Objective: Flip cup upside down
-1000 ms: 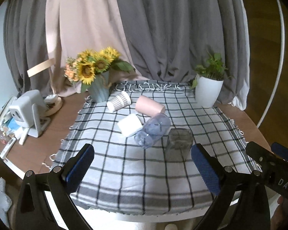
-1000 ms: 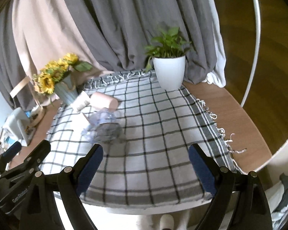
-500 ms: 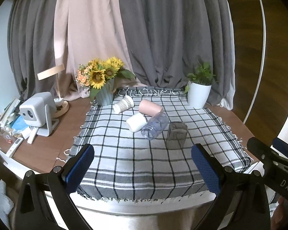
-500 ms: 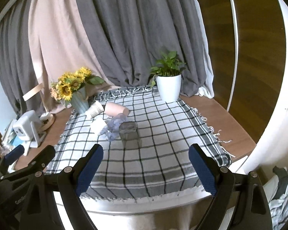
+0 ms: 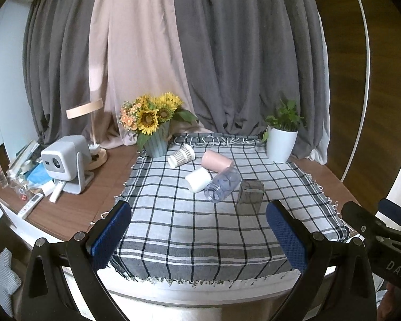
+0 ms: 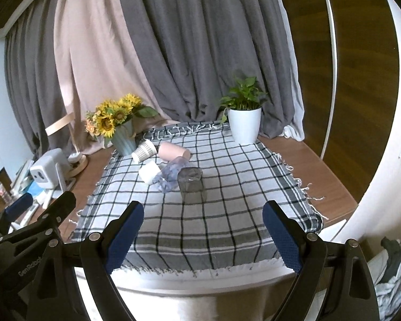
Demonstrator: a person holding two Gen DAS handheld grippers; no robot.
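Here, a smoky grey translucent glass cup [image 5: 250, 196] [image 6: 192, 189] is seen standing on a black-and-white checked tablecloth [image 5: 200, 230] [image 6: 227, 187] near the middle of a round wooden table [image 5: 99, 187] [image 6: 307, 165]. Its orientation, mouth up or down, cannot be told with certainty from either view. Just beside it, to the left, a clear bluish plastic cup [image 5: 222, 184] [image 6: 171, 174] is laid on its side, and a small white cup [image 5: 198, 179] [image 6: 149, 174] lies next to that. Further back, a pale pink cylindrical cup [image 5: 216, 160] [image 6: 173, 152] and a white cup with a dotted pattern [image 5: 181, 155] [image 6: 144, 151] are also tipped over.

The left gripper [image 5: 199, 236] is held at the near edge of the table with its blue-padded fingers spread wide, nothing between them. The right gripper [image 6: 203, 238] is likewise spread wide and empty, well apart from the grey cup; its black frame is also seen at the right edge of the left wrist view.

At the back of the cloth, a bunch of sunflowers in a ribbed blue-green vase [image 5: 156, 131] [image 6: 120, 128] is placed on the left and a green plant in a white pot [image 5: 282, 139] [image 6: 243, 125] on the right. A small white projector on a stand [image 5: 65, 163] [image 6: 48, 172] is set on the bare wood to the left. Grey and beige curtains [image 5: 200, 53] [image 6: 173, 53] are hung behind the table.
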